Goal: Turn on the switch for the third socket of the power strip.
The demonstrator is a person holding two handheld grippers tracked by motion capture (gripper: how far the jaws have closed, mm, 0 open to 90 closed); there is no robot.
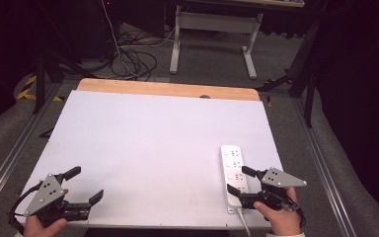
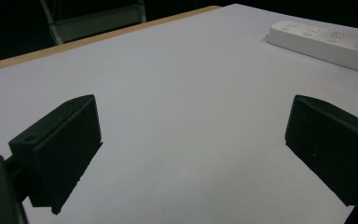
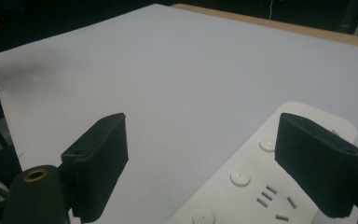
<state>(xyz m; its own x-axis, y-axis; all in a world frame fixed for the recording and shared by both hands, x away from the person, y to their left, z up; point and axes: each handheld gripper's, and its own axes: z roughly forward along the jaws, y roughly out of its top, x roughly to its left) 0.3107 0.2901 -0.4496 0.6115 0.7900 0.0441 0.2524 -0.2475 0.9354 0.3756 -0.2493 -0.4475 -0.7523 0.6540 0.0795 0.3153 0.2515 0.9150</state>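
A white power strip (image 1: 234,174) lies flat near the table's right front, its cable running off the front edge. My right gripper (image 1: 241,178) is open and hovers over the strip's near half; in the right gripper view one jaw stands above the strip (image 3: 261,186) and the other over bare table. My left gripper (image 1: 85,183) is open at the front left corner with nothing between its jaws. The left gripper view has the strip (image 2: 326,39) far off at its upper right.
The white table top (image 1: 158,143) has a wooden strip (image 1: 168,89) along its far edge. Beyond it stand a white table frame (image 1: 212,34) and loose cables (image 1: 128,59) on the floor. Metal rails run along both sides of the table.
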